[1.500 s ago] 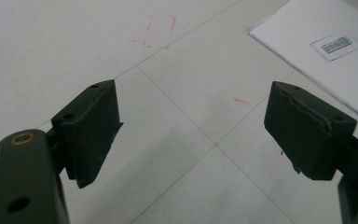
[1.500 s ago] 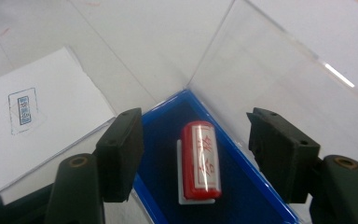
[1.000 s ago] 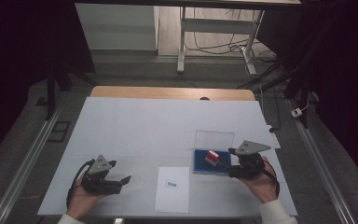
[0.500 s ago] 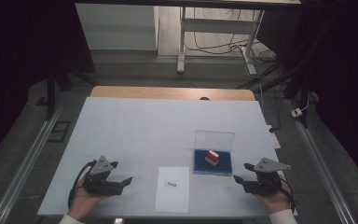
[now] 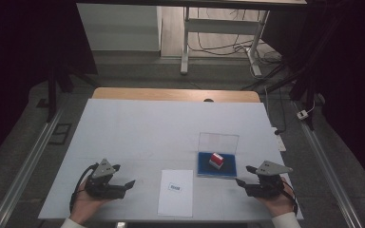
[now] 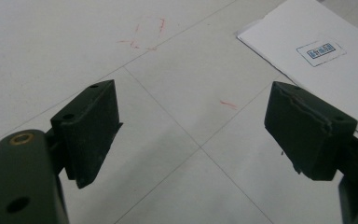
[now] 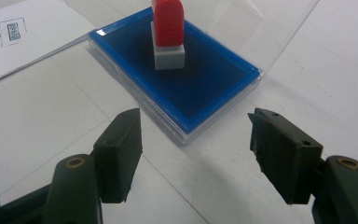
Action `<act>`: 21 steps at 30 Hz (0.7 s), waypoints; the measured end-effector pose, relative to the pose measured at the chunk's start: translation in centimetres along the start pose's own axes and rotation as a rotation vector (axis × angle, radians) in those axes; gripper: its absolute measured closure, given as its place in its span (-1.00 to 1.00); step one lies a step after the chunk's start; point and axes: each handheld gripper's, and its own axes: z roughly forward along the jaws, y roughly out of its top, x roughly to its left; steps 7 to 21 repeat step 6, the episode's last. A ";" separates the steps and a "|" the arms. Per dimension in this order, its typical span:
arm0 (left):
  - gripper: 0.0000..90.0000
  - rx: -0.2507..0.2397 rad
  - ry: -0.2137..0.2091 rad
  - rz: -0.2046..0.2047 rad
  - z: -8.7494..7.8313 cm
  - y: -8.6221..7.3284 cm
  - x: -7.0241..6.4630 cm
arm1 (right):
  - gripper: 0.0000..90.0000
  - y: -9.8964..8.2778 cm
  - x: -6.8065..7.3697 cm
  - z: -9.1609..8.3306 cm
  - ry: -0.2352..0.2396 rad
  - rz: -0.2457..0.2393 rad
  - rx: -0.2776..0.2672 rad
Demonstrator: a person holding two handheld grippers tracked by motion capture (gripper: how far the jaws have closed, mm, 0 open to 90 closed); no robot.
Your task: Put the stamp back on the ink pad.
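The red stamp point(image 7: 168, 28) is standing upright on the blue ink pad point(image 7: 200, 88), toward the pad's far half, its grey base touching the blue surface; in the high view the pad is sitting at about four o'clock from the middle of the table point(image 5: 138, 128). The clear lid point(image 5: 218, 141) is rising open behind it at twelve o'clock.

The right tongs point(image 7: 193, 135) are lying spread and empty just short of the pad's near corner, at about five o'clock from it, gripping nothing. The likeliest trouble is coming from that corner: if the tongs are going in low, one jaw is probably catching the pad's edge and shoving the light case across the table, tipping the stamp over. A tall, narrow stamp on a soft pad is looking easy to topple, and a pinch on the ribbed red top rather than lower down may be letting it swing or slip. Reaching too far risks knocking the lid.

The white sheet point(image 5: 176, 192) with its small printed box is lying at about eight o'clock from the pad; a dropped inked stamp could be smearing it.

The left tongs point(image 6: 191, 126) are resting spread and empty over bare table, at nine o'clock from the sheet
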 end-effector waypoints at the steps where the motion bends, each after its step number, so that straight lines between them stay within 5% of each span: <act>1: -0.60 0.000 0.000 0.000 0.0 0.0 0.0 | -0.26 0.0 0.0 0.0 -0.001 0.000 -0.001; 21: -0.60 0.003 -0.001 -0.003 0.1 0.0 0.2 | -0.26 0.1 0.0 -0.1 -0.004 -0.016 0.004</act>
